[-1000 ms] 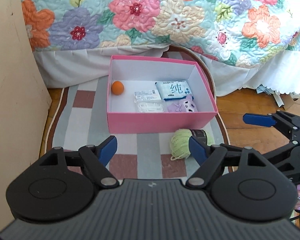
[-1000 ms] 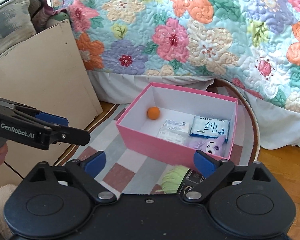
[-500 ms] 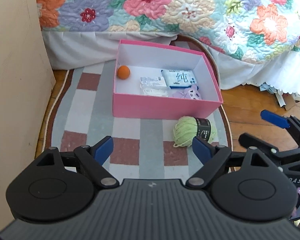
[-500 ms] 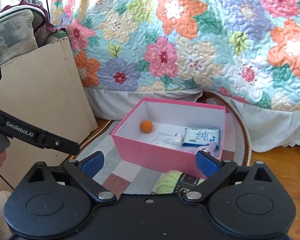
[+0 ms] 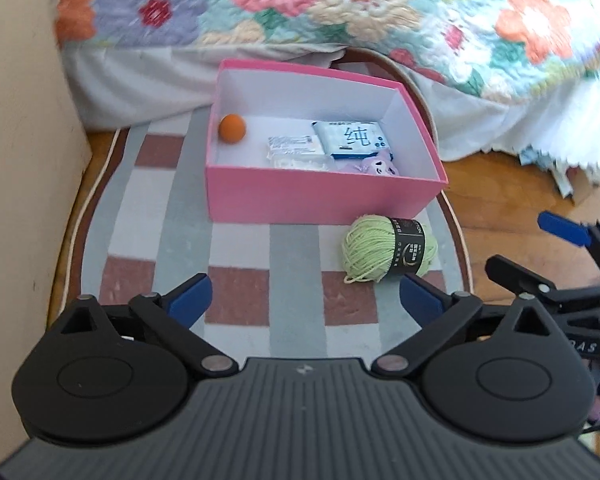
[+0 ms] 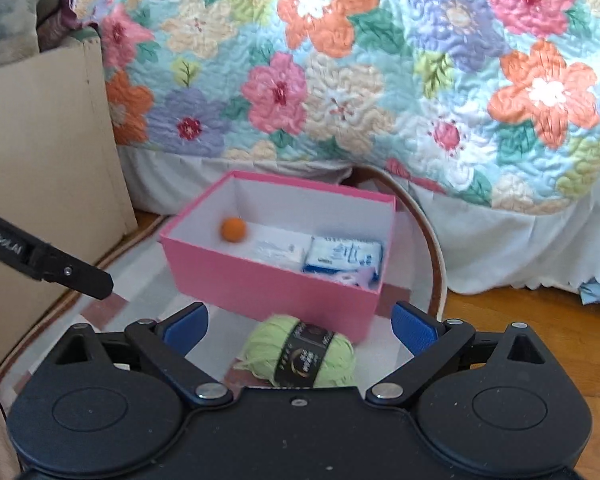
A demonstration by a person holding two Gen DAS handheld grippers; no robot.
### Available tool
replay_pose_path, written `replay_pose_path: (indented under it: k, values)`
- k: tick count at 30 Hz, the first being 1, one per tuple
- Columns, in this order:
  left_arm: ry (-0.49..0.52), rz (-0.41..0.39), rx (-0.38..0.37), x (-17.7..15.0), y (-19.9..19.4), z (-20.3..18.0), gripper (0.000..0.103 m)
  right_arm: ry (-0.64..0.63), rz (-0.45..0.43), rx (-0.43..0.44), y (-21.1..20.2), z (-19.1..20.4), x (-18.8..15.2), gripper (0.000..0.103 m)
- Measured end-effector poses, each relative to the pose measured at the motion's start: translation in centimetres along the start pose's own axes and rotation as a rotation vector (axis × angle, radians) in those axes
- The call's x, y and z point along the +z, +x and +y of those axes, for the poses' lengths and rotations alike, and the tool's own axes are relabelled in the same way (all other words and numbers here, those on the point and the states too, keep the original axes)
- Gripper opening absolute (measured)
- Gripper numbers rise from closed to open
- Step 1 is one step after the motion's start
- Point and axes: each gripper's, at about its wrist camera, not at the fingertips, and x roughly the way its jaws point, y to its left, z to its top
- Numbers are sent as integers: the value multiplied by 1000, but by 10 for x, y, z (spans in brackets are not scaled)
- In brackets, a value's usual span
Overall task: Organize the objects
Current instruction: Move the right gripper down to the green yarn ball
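Observation:
A green yarn ball (image 5: pixel 388 250) with a black label lies on the striped rug (image 5: pixel 140 216), just in front of the pink box (image 5: pixel 320 196). Inside the box are an orange ball (image 5: pixel 232 129), a clear packet (image 5: pixel 296 148), a blue tissue pack (image 5: pixel 352 138) and a purple plush (image 5: pixel 374 166). My left gripper (image 5: pixel 304 296) hovers over the rug short of the yarn; its jaws are opening with nothing between them. My right gripper (image 6: pixel 300 328) is open, and the yarn ball (image 6: pixel 300 354) lies between its fingers without touching the pads, close to the pink box (image 6: pixel 268 288).
A flowered quilt (image 6: pixel 340 80) and white bed skirt hang behind the box. A beige board (image 5: pixel 16 160) stands upright along the rug's left side. Wooden floor (image 6: pixel 520 320) lies right of the rug. One finger of the left gripper (image 6: pixel 72 276) crosses the right wrist view.
The left gripper's jaws have spread wider, and the yarn now shows clear of its right finger. The right gripper has come lower over the yarn, which now shows more fully between its fingers.

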Motion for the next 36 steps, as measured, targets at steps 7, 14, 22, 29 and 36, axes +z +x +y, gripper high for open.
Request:
replay_pose_path:
  k: [7,14,22,29,36]
  values:
    - [-24,-46,-52,-5,15,-8,103,-95,-8,-37,4,13,-13,100]
    - [-115,-51,-86,-5,38,11,103,-53,13,-24,13,8,-33,100]
    - [-74,-36,-144,-9,58,10,101,-120,25,-3,18,21,-41,100]
    - [-10,-79,-165,-8,55,-5,101,-137,10,-1,18,21,-50,100]
    - [-34,-87,-157,-17,75,-5,102,-120,49,59,25,21,-55,100]
